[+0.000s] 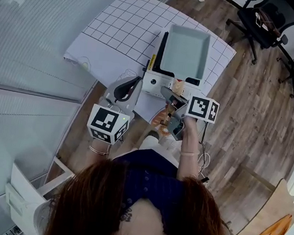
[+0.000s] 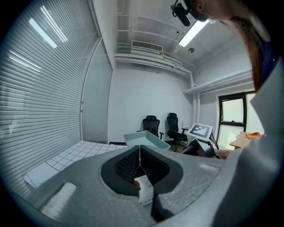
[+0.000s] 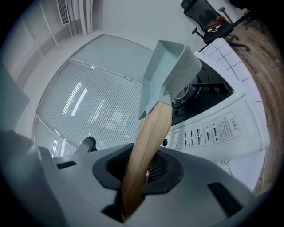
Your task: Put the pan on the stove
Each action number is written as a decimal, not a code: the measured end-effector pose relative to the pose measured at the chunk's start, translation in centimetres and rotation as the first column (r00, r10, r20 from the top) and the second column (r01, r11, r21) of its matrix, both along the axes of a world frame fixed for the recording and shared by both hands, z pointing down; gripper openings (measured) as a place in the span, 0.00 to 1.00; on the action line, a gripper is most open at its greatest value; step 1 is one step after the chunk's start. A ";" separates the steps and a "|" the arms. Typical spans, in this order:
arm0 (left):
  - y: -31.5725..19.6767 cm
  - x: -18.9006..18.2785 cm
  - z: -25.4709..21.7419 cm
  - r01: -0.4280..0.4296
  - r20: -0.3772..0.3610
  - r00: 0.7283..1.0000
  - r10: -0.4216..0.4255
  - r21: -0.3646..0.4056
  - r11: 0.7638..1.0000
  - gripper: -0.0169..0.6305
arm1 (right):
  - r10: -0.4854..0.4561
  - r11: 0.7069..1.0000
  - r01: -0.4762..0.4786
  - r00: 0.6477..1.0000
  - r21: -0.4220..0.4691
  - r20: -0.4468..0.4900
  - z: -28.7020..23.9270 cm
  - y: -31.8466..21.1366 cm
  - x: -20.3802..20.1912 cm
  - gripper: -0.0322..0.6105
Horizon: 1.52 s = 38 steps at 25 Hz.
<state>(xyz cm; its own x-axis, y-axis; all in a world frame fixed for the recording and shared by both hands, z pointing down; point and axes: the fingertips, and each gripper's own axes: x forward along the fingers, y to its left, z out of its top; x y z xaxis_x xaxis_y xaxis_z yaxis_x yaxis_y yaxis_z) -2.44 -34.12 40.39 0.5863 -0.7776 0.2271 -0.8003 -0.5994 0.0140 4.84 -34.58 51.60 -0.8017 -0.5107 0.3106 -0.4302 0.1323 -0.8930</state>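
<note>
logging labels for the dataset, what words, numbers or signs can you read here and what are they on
Nothing here is legible enough to quote.
Stove control panel: rows of small print beside the buttons, too small and blurred to read.
Marker cubes: black-and-white square patterns, no words.
White tag low in the left gripper view: a tiny mark, unreadable.

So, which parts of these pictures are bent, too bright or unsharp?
Head view: strong wide-angle bend, the floor planks curve, and the hair near the lens is soft. Left gripper view: black corners, and the ceiling lamp is blown out white. Right gripper view: the wooden handle close to the lens is blurred, while the stove panel is fairly sharp.
</note>
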 end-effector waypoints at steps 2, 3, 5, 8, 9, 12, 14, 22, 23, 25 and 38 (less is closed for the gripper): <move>-0.1 -0.3 0.3 0.008 0.004 1.000 -0.008 -0.007 1.000 0.05 | 0.000 1.000 0.000 1.000 -0.006 -0.003 0.4 -0.2 0.1 0.17; -0.2 -0.4 0.4 0.011 0.006 1.000 -0.011 -0.010 1.000 0.05 | 0.000 1.000 0.000 1.000 -0.007 -0.004 0.6 -0.3 0.1 0.17; -0.3 -0.5 0.5 0.015 0.009 1.000 -0.015 -0.014 1.000 0.05 | 0.000 1.000 0.000 1.000 -0.010 -0.002 0.8 -0.5 0.1 0.17; -0.3 -0.5 0.5 0.015 0.013 1.000 -0.015 -0.016 1.000 0.05 | 0.003 1.000 -0.003 1.000 -0.017 0.002 1.2 -0.7 0.2 0.17; -0.3 -0.5 0.5 0.016 0.014 1.000 -0.015 -0.017 1.000 0.05 | 0.003 1.000 -0.003 1.000 -0.019 0.002 1.3 -0.7 0.2 0.17; -0.3 -0.6 0.6 0.020 0.018 1.000 -0.019 -0.020 1.000 0.05 | 0.000 1.000 0.000 1.000 -0.023 0.005 1.5 -0.9 0.2 0.17; -0.1 -0.5 0.7 0.022 0.022 1.000 -0.022 -0.024 0.999 0.05 | 0.000 1.000 0.001 1.000 -0.026 0.013 1.7 -0.8 0.2 0.17; 0.1 -0.3 0.8 0.027 0.036 0.999 -0.026 -0.026 0.999 0.05 | -0.002 0.999 0.003 0.999 -0.038 0.035 2.3 -1.0 0.3 0.17; 0.0 -0.3 0.8 0.028 0.038 0.999 -0.027 -0.026 0.999 0.05 | -0.002 0.999 0.004 0.999 -0.039 0.036 2.3 -1.0 0.3 0.17; 0.0 -0.2 0.8 0.029 0.042 0.999 -0.027 -0.028 0.999 0.05 | -0.002 0.999 0.004 0.999 -0.043 0.039 2.4 -1.2 0.3 0.17; -0.5 0.0 0.9 0.037 0.055 0.998 -0.035 -0.032 0.999 0.05 | -0.011 0.998 0.015 0.998 -0.065 0.058 3.1 -1.8 0.1 0.17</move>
